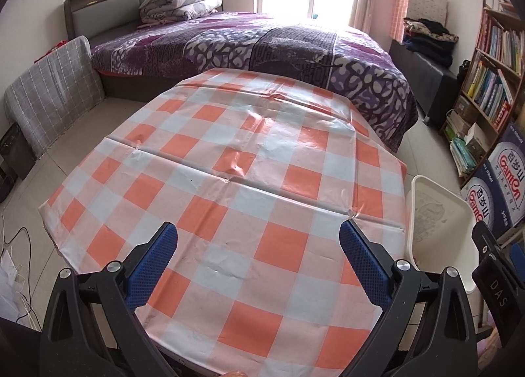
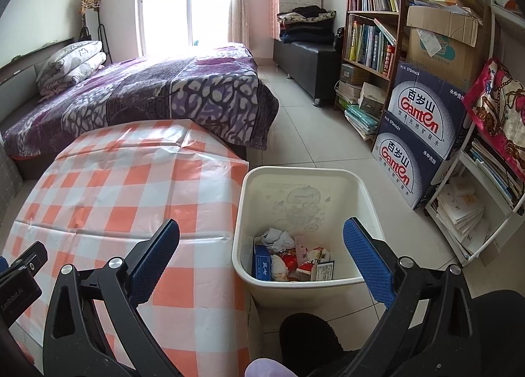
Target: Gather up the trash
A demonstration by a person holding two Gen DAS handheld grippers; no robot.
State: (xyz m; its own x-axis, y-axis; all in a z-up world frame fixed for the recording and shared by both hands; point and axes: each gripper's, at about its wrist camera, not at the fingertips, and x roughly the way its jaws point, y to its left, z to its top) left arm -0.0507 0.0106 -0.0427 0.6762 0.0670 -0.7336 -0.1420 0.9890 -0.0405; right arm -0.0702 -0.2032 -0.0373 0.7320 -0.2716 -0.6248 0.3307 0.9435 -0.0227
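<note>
A white bin [image 2: 249, 265] stands on the floor at the table's right edge. Inside it lies trash [image 2: 295, 259]: crumpled tissue, a blue box, red-and-white wrappers. My right gripper [image 2: 262, 245] hangs open above the bin's near rim, nothing between its blue pads [image 2: 367, 262]. My left gripper [image 1: 259, 252] is open over the near part of the table [image 1: 229, 180], which wears an orange-and-white checked cloth with nothing on it. The left wrist view shows the bin [image 1: 439, 229] at right, its contents hidden. The left gripper's edge [image 2: 19, 272] peeks in at far left of the right wrist view.
A bed with a purple quilt [image 1: 262, 49] lies beyond the table. A bookshelf [image 2: 370, 32], stacked water cartons [image 2: 416, 134] and a white rack [image 2: 475, 206] line the right wall. Tiled floor [image 2: 311, 134] runs between bed and shelves. Cables [image 1: 16, 245] lie on the floor at left.
</note>
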